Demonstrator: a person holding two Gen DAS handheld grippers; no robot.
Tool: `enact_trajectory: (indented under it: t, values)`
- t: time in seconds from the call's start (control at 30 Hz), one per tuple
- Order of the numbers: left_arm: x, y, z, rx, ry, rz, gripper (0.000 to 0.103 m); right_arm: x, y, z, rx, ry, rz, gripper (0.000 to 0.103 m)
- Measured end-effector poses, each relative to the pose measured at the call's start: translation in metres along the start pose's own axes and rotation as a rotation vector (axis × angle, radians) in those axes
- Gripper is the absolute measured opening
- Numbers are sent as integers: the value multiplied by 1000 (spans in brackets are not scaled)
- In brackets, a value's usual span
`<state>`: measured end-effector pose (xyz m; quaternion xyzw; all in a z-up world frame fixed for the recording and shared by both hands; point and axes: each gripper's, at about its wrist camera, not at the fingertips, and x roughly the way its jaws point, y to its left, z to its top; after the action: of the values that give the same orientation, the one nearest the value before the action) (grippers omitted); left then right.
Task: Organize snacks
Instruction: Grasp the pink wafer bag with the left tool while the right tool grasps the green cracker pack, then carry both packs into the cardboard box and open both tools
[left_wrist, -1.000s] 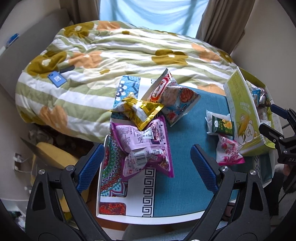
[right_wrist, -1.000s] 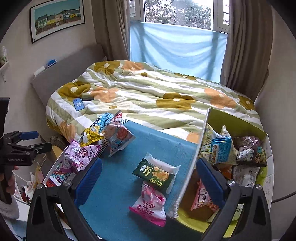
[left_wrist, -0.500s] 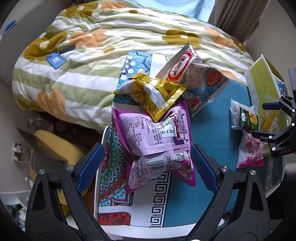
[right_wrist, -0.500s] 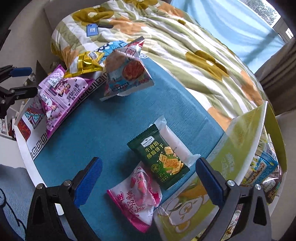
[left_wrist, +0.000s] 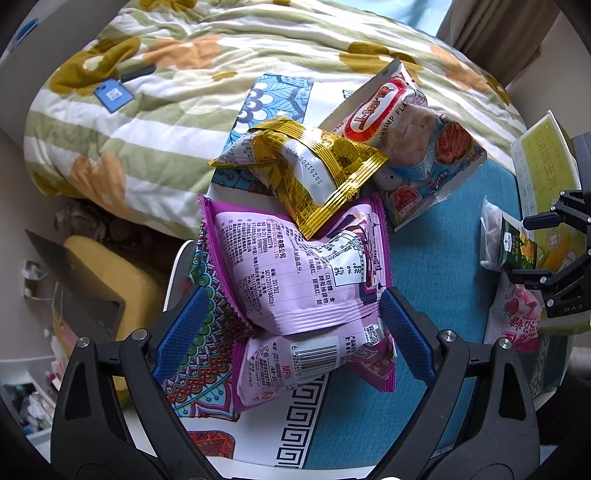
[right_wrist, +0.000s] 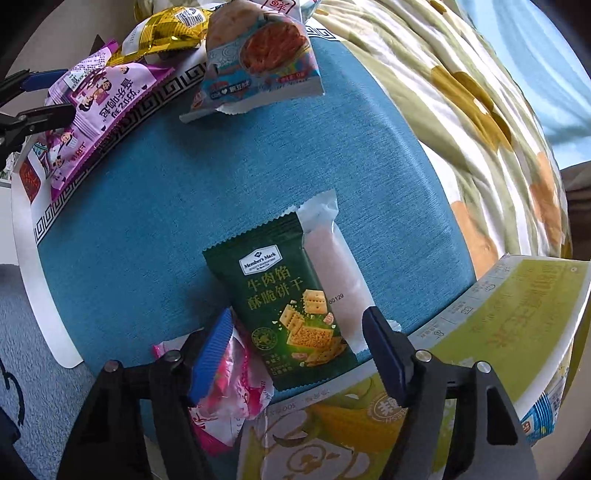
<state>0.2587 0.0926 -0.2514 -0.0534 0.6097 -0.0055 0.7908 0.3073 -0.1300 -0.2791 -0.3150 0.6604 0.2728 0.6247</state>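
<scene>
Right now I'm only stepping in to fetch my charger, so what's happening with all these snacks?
A person is sorting snack packets with a gripper in each hand. The left gripper is open around the purple packets, with a gold packet lying on top. The right gripper is open over the green cracker packet, beside a pink packet. Neither grips anything yet. The yellow-green box already holds some snacks.

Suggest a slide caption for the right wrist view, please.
Open right gripper straddles a green Member's Mark cracker packet beside the yellow-green box.
</scene>
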Motion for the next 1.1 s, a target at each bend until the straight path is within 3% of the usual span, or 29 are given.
enact_trajectory:
  t: [0.17,0.33,0.43,0.63,0.87,1.1]
  values:
    - [7,-8,0,7,11,2,93,4,-3,8,-25,20,22,65]
    - [17,-9,-3,-5,27,-28,93,9,0,11,-61,34,-11,54]
    - [22,-8,-8,-16,42,-46,79,7,-4,9,-47,22,0,51]
    - [17,-7,-11,-10,31,-65,74,0,-6,4,-9,-17,27,42]
    - [5,-15,-20,38,23,-74,73,-7,-4,0,56,-66,38,41]
    - [-26,-24,-25,101,-21,-90,73,-37,2,-3,143,-181,43,40]
